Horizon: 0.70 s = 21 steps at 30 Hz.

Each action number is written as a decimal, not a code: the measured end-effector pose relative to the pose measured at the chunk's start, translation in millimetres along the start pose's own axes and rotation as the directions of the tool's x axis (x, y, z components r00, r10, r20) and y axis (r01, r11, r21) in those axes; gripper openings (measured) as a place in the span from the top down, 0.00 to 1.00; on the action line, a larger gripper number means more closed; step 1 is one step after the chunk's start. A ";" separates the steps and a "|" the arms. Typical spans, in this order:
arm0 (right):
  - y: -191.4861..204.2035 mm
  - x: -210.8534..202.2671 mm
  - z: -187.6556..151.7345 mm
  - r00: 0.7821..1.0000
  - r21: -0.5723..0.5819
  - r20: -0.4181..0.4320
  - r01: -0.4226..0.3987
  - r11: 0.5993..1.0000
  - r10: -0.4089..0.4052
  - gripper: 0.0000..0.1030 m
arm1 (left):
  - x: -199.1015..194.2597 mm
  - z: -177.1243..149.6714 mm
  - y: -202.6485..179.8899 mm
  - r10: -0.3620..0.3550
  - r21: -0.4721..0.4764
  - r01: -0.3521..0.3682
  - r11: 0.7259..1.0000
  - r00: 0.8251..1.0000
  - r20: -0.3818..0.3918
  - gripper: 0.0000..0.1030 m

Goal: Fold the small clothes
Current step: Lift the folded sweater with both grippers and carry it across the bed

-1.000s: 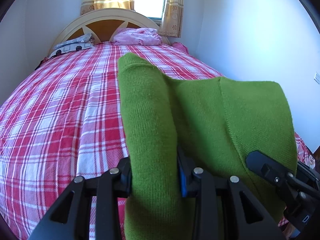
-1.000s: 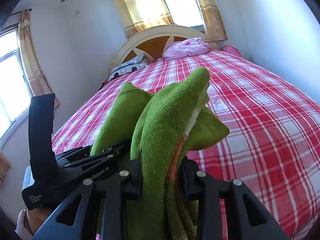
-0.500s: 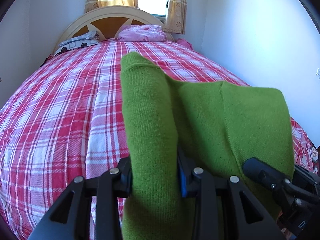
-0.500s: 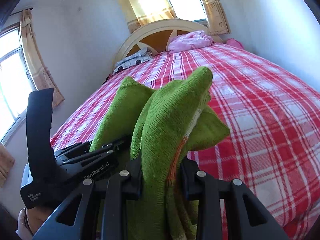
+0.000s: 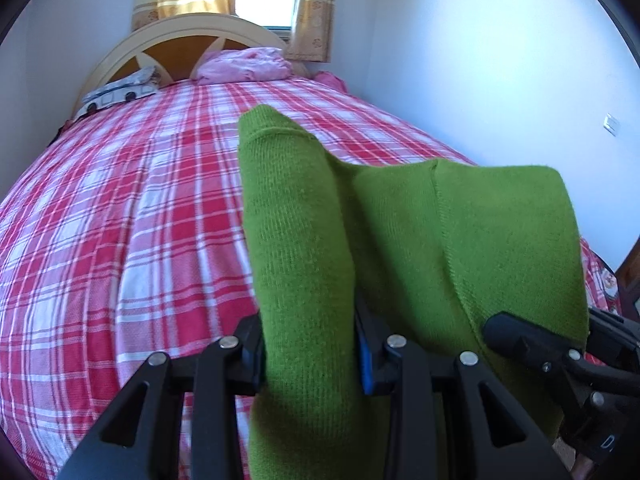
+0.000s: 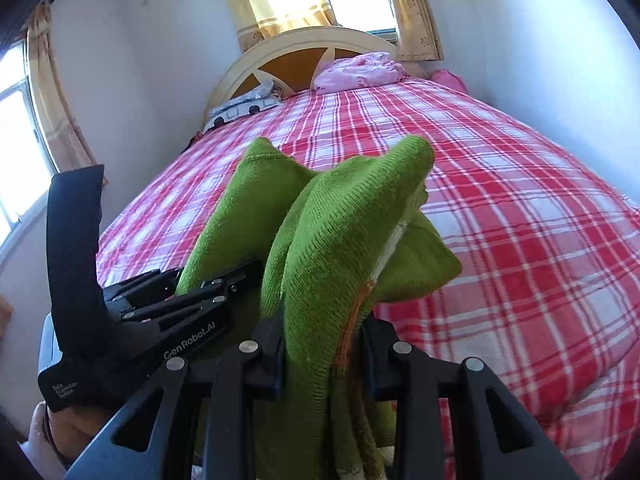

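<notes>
A green knitted garment (image 5: 460, 240) hangs between both grippers above the near end of the bed. My left gripper (image 5: 310, 354) is shut on one bunched edge of it, the cloth standing up over the jaws. My right gripper (image 6: 324, 350) is shut on another bunched part of the green garment (image 6: 340, 240), where an orange and white trim shows. In the left wrist view the right gripper (image 5: 560, 352) sits at the lower right under the cloth. In the right wrist view the left gripper (image 6: 192, 292) is at the left, close beside the cloth.
The bed (image 5: 120, 220) with a red and white checked cover stretches ahead. At its head lie a pink bundle (image 5: 244, 66) and a patterned pillow (image 5: 116, 94) before a cream headboard (image 5: 188, 34). A white wall (image 5: 480, 80) runs along the right side.
Both grippers have moved forward together over the bed with the green garment held between them. The headboard and pillows look nearer. The grips look the same.
</notes>
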State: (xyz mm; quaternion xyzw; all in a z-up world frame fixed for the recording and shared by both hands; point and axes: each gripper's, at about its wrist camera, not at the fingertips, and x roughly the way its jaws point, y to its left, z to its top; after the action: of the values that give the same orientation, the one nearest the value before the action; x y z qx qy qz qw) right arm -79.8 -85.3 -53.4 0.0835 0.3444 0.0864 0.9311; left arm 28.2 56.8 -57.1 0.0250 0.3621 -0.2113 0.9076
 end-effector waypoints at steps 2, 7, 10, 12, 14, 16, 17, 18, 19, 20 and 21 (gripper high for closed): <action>-9.0 -7.8 -2.1 1.000 -0.003 0.005 0.015 1.000 -0.015 0.71 | -0.4 1.1 -10.1 -0.010 0.021 0.009 1.000 1.000 0.001 0.66; -35.1 -24.2 -5.2 0.999 0.053 0.026 0.033 0.998 -0.035 0.71 | 1.9 10.2 -41.5 -0.046 0.078 0.046 0.996 0.999 0.005 0.66; -51.8 -35.7 -5.4 0.997 0.086 0.053 0.049 0.995 -0.054 0.71 | 4.7 17.0 -65.0 -0.060 0.120 0.058 0.991 0.998 0.015 0.66; -66.6 -42.3 -4.3 0.995 0.116 0.070 0.059 0.991 -0.067 0.71 | 7.7 21.6 -79.8 -0.065 0.143 0.061 0.988 0.998 0.023 0.66; -76.7 -46.8 -3.1 0.994 0.134 0.080 0.068 0.989 -0.079 0.71 | 11.1 26.7 -92.5 -0.076 0.162 0.071 0.984 0.997 0.025 0.66; -90.3 -52.7 -1.8 0.991 0.157 0.095 0.076 0.985 -0.092 0.71 | 14.2 32.5 -103.2 -0.089 0.178 0.083 0.980 0.996 0.025 0.66; -95.3 -55.0 -0.7 0.990 0.168 0.101 0.078 0.983 -0.096 0.71 | 15.7 34.9 -108.6 -0.094 0.188 0.087 0.978 0.995 0.025 0.66; -101.5 -58.1 0.1 0.989 0.184 0.108 0.079 0.980 -0.100 0.71 | 16.5 37.3 -115.0 -0.099 0.198 0.092 0.976 0.995 0.026 0.66; -109.8 -61.9 0.9 0.987 0.205 0.117 0.081 0.975 -0.107 0.71 | 17.5 40.2 -121.3 -0.103 0.209 0.095 0.973 0.994 0.028 0.66; -115.5 -64.9 1.8 0.986 0.216 0.124 0.086 0.973 -0.114 0.71 | 18.5 42.7 -127.7 -0.108 0.221 0.099 0.970 0.994 0.032 0.66; -120.1 -67.4 3.1 0.984 0.225 0.130 0.093 0.970 -0.124 0.71 | 19.5 45.8 -135.8 -0.117 0.236 0.106 0.966 0.993 0.034 0.66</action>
State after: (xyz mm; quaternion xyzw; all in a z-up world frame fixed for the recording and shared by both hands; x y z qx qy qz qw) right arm -115.8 -216.9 -34.6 0.1721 0.2881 -0.0093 0.9420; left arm 15.9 -83.0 -21.8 0.1060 0.3138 -0.3037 0.8933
